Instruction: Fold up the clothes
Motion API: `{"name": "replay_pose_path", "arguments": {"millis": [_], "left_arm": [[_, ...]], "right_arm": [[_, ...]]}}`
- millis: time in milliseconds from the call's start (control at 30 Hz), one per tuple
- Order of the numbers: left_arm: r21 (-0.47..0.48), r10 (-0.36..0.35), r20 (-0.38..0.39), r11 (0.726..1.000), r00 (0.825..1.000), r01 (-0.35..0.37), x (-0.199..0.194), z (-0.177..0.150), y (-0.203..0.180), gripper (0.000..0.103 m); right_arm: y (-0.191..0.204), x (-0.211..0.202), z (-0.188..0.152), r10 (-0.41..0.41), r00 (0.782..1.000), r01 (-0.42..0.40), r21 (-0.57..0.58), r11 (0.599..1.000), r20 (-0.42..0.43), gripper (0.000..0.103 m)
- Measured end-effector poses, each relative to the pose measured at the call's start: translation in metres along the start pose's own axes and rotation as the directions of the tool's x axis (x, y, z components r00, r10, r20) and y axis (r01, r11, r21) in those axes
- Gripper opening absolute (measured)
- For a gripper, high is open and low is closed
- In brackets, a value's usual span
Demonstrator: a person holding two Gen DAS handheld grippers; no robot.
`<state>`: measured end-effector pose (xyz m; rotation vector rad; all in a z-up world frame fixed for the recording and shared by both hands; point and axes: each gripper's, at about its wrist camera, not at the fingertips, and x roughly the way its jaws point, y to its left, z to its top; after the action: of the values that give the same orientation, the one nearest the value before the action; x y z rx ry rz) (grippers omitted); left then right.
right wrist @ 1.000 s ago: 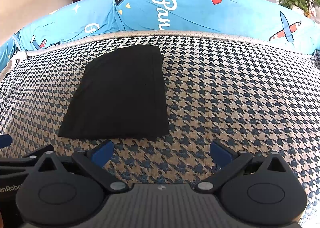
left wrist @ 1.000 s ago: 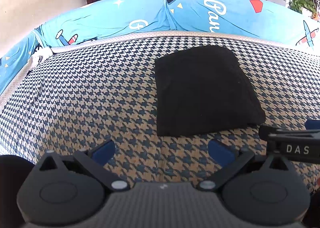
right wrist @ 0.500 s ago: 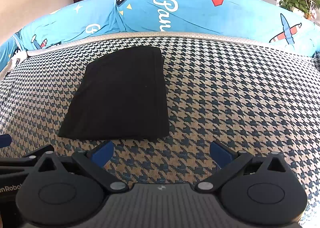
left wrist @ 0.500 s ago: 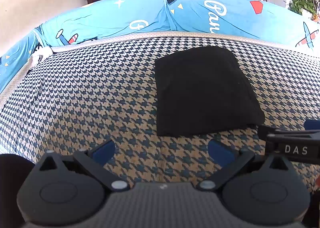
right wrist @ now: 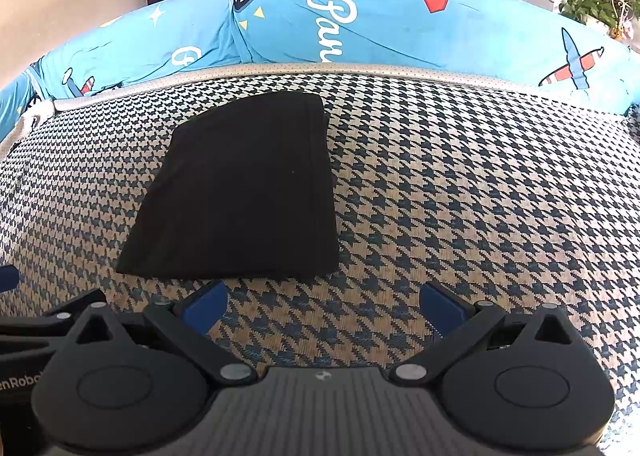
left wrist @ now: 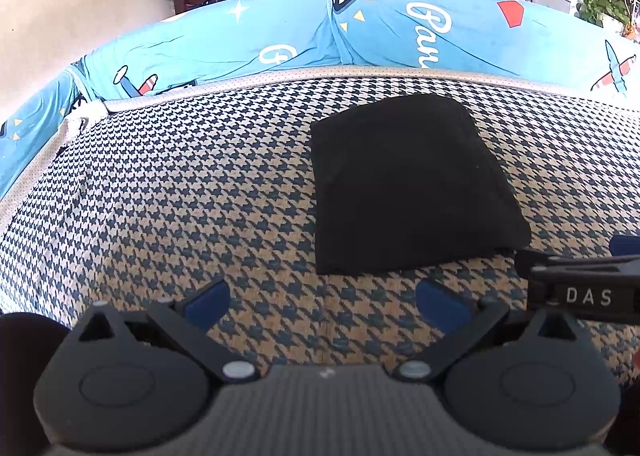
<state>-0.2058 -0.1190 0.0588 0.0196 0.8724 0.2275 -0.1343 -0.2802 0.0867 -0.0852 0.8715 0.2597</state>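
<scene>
On the houndstooth mattress (left wrist: 168, 192) lies a black garment (left wrist: 404, 184), folded into a compact, flat packet with tidy edges; the right wrist view shows the same garment (right wrist: 244, 188) resting alone, well short of the blue cartoon-print sheet (left wrist: 280, 40) bunched along the far side. The left gripper (left wrist: 322, 298) hangs just in front of the packet's near edge with its blue fingers spread wide and nothing between them. The right gripper (right wrist: 322, 302) sits likewise, wide apart and empty, a little to the right of the garment's near corner.

Judging from the neat shape, the folding of this piece looks finished or nearly so, and neither gripper touches the cloth. The next move would probably call for either a last half-fold, pinching the near edge with both grippers, or setting the packet aside. No basket, box or other container shows in either view.
</scene>
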Motion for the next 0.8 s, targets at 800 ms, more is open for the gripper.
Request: {"name": "replay_pose_path", "arguments": {"millis": [800], "left_arm": [[-0.007, -0.015, -0.012, 1.0, 1.0, 0.014, 0.003, -0.0013, 0.0018, 0.103]], "right_arm": [[0.0019, 0.0022, 0.0005, -0.007, 1.0, 0.007, -0.011, 1.0, -0.004, 0.103]]}}
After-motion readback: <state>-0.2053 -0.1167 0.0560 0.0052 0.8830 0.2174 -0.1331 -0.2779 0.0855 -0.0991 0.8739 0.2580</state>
